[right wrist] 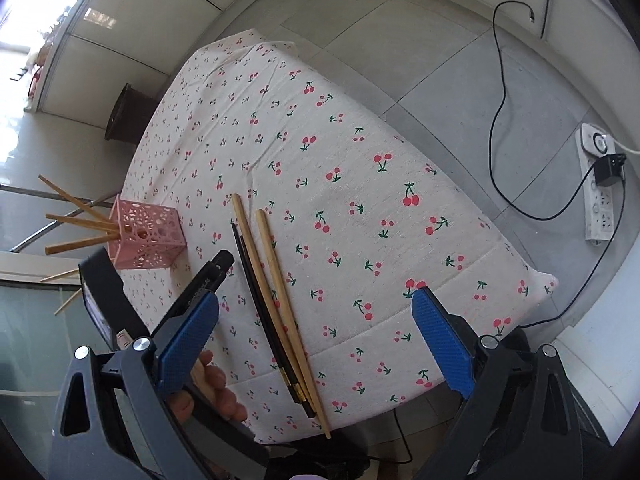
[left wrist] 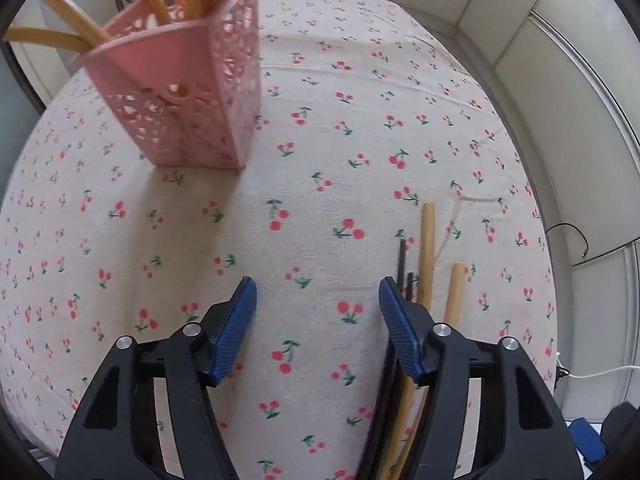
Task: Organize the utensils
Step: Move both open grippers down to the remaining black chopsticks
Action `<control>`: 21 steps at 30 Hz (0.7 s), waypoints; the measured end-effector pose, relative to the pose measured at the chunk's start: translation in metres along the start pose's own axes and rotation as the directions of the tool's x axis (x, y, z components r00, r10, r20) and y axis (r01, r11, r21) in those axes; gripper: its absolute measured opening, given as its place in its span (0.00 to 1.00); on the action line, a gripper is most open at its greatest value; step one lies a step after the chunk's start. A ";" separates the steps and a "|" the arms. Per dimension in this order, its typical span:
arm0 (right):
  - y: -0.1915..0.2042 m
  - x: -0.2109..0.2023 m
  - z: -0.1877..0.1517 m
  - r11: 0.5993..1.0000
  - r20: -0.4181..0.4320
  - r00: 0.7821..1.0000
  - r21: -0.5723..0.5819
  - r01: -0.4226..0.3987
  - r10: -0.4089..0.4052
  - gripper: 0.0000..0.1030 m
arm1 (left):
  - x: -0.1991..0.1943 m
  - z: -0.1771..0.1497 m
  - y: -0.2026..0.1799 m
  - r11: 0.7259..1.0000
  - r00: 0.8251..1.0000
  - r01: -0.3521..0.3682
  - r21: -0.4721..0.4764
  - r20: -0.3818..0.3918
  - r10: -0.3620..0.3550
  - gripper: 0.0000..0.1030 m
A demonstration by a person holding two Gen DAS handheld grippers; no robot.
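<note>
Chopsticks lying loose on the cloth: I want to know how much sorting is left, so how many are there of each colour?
Wooden chopsticks: 2
Black chopsticks: 2
Total on the tablecloth: 4
The ones standing in the pink holder are not counted.

The desk (right wrist: 360, 184) lies mostly bare under its cherry-print cloth, leaving wide room across the middle and far side. The pink holder (left wrist: 188, 96) stands upright near one edge, its wooden sticks (left wrist: 72, 20) fanning outward above the rim and blocking approach from overhead there. Loose chopsticks (right wrist: 272, 288) lie flat together near the front edge, just beside the left tool (left wrist: 316, 304).
</note>
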State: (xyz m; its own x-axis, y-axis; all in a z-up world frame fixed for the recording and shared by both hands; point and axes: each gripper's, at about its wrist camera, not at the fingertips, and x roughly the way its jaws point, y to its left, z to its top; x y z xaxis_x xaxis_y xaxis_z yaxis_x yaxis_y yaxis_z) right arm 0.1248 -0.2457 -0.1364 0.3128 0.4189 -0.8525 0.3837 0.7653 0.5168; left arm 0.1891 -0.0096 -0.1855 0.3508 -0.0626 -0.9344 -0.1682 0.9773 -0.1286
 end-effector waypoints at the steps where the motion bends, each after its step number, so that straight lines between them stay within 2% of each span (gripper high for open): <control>1: 0.000 0.000 0.000 1.000 -0.003 1.000 0.003 -0.007 0.007 0.92 | -0.001 0.001 0.000 1.000 1.000 0.002 -0.005 0.003 -0.002 0.58; 4: 0.002 -0.001 0.000 1.000 -0.009 1.000 0.002 -0.023 0.024 0.92 | -0.002 0.003 0.001 0.998 0.999 0.048 -0.028 -0.016 -0.049 0.58; 8: 0.003 -0.004 -0.001 1.000 -0.005 1.000 -0.001 -0.026 0.026 0.92 | -0.001 0.003 -0.004 0.998 0.998 0.055 -0.025 -0.028 -0.056 0.58; 13: 0.001 -0.003 0.000 1.000 -0.007 1.000 0.007 -0.022 0.022 0.92 | 0.002 0.000 -0.015 1.000 1.000 0.016 0.020 -0.024 -0.015 0.58; 16: 0.001 -0.003 0.000 1.000 -0.006 1.000 0.000 -0.017 0.017 0.92 | 0.005 -0.003 -0.024 0.996 0.999 -0.034 0.082 -0.020 0.036 0.58; 17: 0.001 -0.003 0.000 1.000 -0.003 1.000 -0.004 -0.014 0.014 0.92 | 0.007 -0.005 -0.030 0.990 0.997 -0.073 0.123 -0.009 0.074 0.55; 18: 0.002 -0.004 0.000 1.000 0.001 1.000 -0.008 -0.010 0.010 0.92 | 0.007 -0.005 -0.034 0.986 0.997 -0.083 0.146 0.004 0.083 0.53; 19: 0.002 -0.005 0.001 1.000 0.009 1.000 -0.014 -0.002 0.002 0.92 | 0.006 -0.007 -0.036 0.984 0.997 -0.077 0.163 0.015 0.076 0.44; 20: 0.002 -0.005 0.001 1.000 0.014 1.000 -0.019 0.004 -0.004 0.92 | 0.005 -0.009 -0.038 0.980 0.997 -0.076 0.182 0.018 0.074 0.30; 21: 0.002 -0.005 0.002 1.000 0.023 1.000 -0.027 0.014 -0.014 0.92 | 0.003 -0.010 -0.038 0.978 0.997 -0.078 0.192 0.017 0.076 0.22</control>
State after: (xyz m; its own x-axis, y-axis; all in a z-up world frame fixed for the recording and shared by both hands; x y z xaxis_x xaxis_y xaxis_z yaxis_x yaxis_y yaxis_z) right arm 0.1258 -0.2469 -0.1307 0.3275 0.3970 -0.8574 0.3642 0.7843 0.5023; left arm 0.1876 -0.0485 -0.1869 0.3524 0.0150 -0.9357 -0.0147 0.9998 0.0105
